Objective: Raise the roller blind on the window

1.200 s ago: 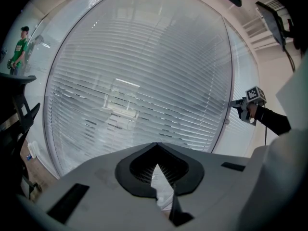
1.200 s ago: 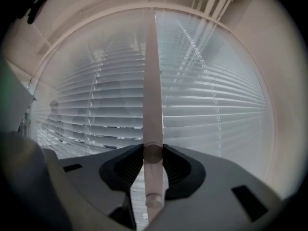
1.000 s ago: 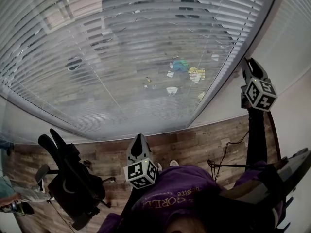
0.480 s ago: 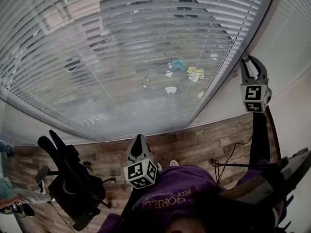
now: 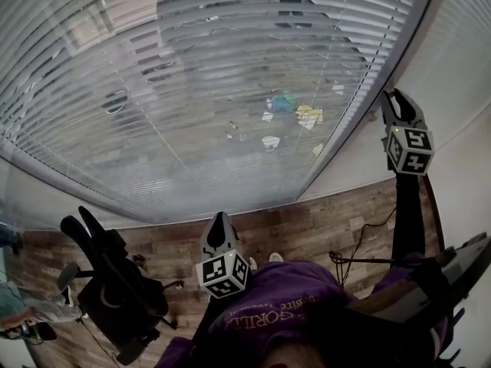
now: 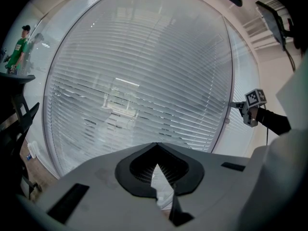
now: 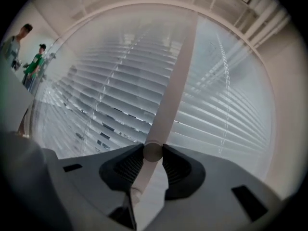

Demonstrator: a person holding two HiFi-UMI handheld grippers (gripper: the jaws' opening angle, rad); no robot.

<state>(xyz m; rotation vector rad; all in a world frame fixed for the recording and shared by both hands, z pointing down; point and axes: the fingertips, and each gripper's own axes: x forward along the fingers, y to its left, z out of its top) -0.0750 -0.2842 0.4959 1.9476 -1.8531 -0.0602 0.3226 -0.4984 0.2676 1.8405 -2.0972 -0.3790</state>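
A slatted window blind [image 5: 215,90] hangs fully down over the window, with its slats partly tilted; it also fills the left gripper view [image 6: 144,81]. A white control wand [image 7: 171,81] hangs along the blind's right edge. My right gripper [image 5: 399,107] is raised at that edge, and its dark pads press on both sides of the wand's lower end [image 7: 153,153]. My left gripper [image 5: 220,227] hangs low in front of me, away from the blind, jaws together and holding nothing [image 6: 156,170]. The right gripper [image 6: 243,107] also shows far right in the left gripper view.
A black office chair [image 5: 115,282] stands on the wooden floor [image 5: 322,221] at lower left. A black cable [image 5: 360,240] runs along the floor by the right wall [image 5: 460,75]. Two people [image 7: 33,64] stand far off at the left.
The right gripper has twisted about the wand, one way and then back, while staying at the blind's right edge. The left gripper has not moved.
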